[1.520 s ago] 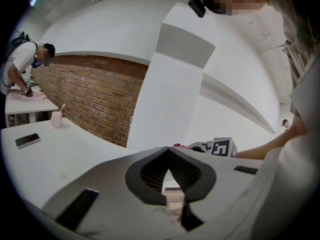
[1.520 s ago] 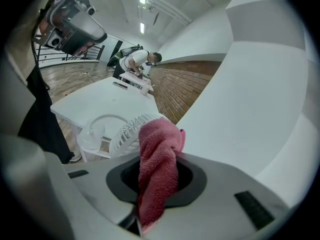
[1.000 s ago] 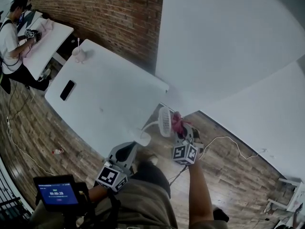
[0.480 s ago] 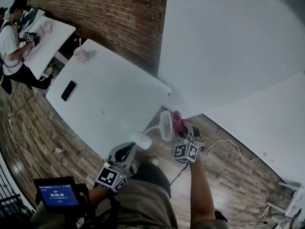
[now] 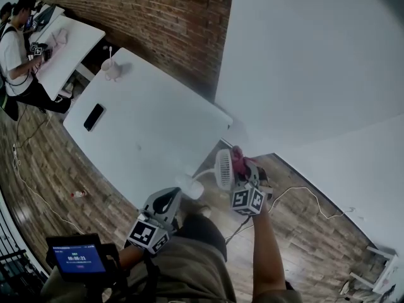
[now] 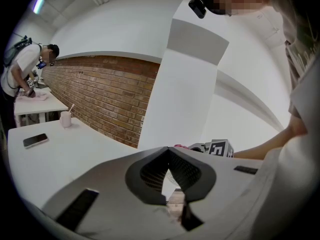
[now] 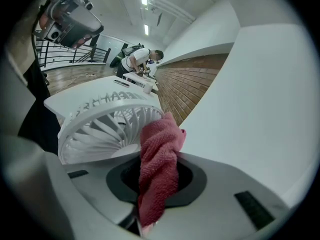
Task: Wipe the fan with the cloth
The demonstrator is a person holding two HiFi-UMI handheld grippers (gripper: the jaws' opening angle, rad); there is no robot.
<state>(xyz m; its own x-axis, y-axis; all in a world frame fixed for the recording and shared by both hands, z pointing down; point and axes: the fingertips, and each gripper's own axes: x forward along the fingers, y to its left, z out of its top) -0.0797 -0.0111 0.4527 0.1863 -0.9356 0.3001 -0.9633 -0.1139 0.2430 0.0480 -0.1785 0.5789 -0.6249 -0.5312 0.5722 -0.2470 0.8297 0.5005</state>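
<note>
**Head view:** we are pinching the pink cloth [image 5: 236, 161] in the right gripper [image 5: 242, 174]. A wad of it is bulging past the fingertips and lying against the side of the fan [image 5: 223, 168] that faces those fingers. The left gripper [image 5: 169, 198] is pointing at the fan's base [image 5: 188, 185], which is sitting just beyond its tips, near the edge of the white table [image 5: 151, 118]. **Left gripper view:** the left fingers are pressing together at their tips with nothing plainly caught between them. We are seeing the fan's grille [image 6: 171, 177] only through the slot behind those tips, so we cannot tell whether they are steadying the base. **Right gripper view:** the right fingers are clamping the middle of the cloth [image 7: 160, 159], which is standing up out of them. The fan [image 7: 105, 126] is lying just to the left of the fingers, its rim meeting the top of the cloth. To wipe well, we are judging that the cloth, not the hard fingertips, should be carrying the contact. We should be sweeping around the rim and across the grille with light pressure, since the head on its slim neck is likely to swing away. We should also be gripping firmly enough that the ribs are not dragging the cloth out of the fingers.
</note>
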